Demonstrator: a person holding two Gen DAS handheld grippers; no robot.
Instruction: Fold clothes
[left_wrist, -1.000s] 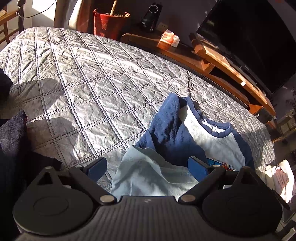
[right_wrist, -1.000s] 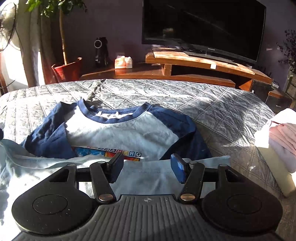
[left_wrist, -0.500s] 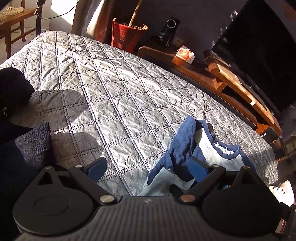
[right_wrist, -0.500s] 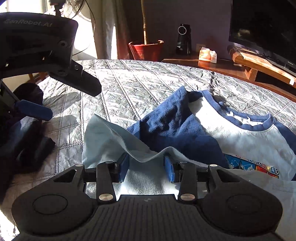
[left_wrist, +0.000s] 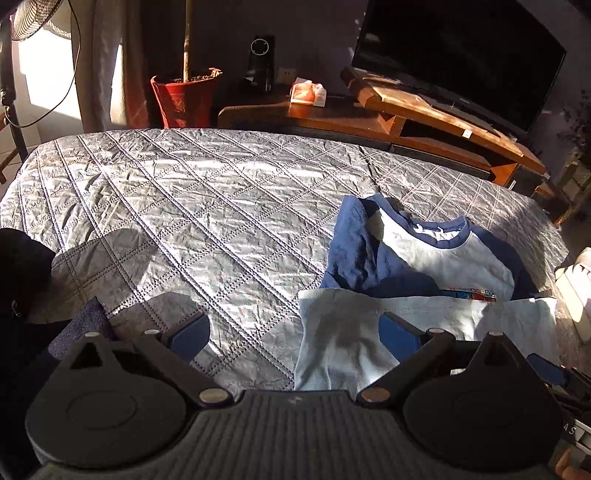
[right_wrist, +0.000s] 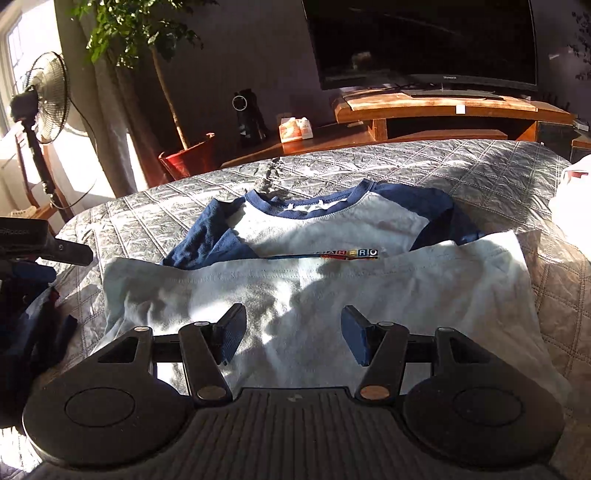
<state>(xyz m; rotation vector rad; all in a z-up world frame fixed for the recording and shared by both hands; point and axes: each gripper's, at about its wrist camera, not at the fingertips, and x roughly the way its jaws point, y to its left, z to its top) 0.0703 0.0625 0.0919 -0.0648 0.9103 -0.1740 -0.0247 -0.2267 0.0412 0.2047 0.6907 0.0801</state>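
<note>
A pale blue T-shirt with navy sleeves and collar (right_wrist: 332, 229) lies on the quilted bed, its lower half folded up over the chest print (right_wrist: 351, 253). It also shows in the left wrist view (left_wrist: 424, 310). My right gripper (right_wrist: 291, 339) is open and empty just above the folded lower half (right_wrist: 314, 295). My left gripper (left_wrist: 291, 336) is open and empty, at the shirt's left edge, over the quilt. The left sleeve (left_wrist: 354, 251) lies bunched.
The grey quilt (left_wrist: 184, 206) covers the bed. Dark clothes (left_wrist: 26, 280) lie at the left edge. A pale pile (right_wrist: 572, 192) sits at the right edge. Beyond the bed stand a red plant pot (left_wrist: 184, 96), a wooden TV bench (left_wrist: 424, 110) and a fan (right_wrist: 48, 99).
My right gripper has opened and let go of the shirt's fold, which now lies flat. Both grippers have swung to face the shirt squarely. The left gripper stays open.
</note>
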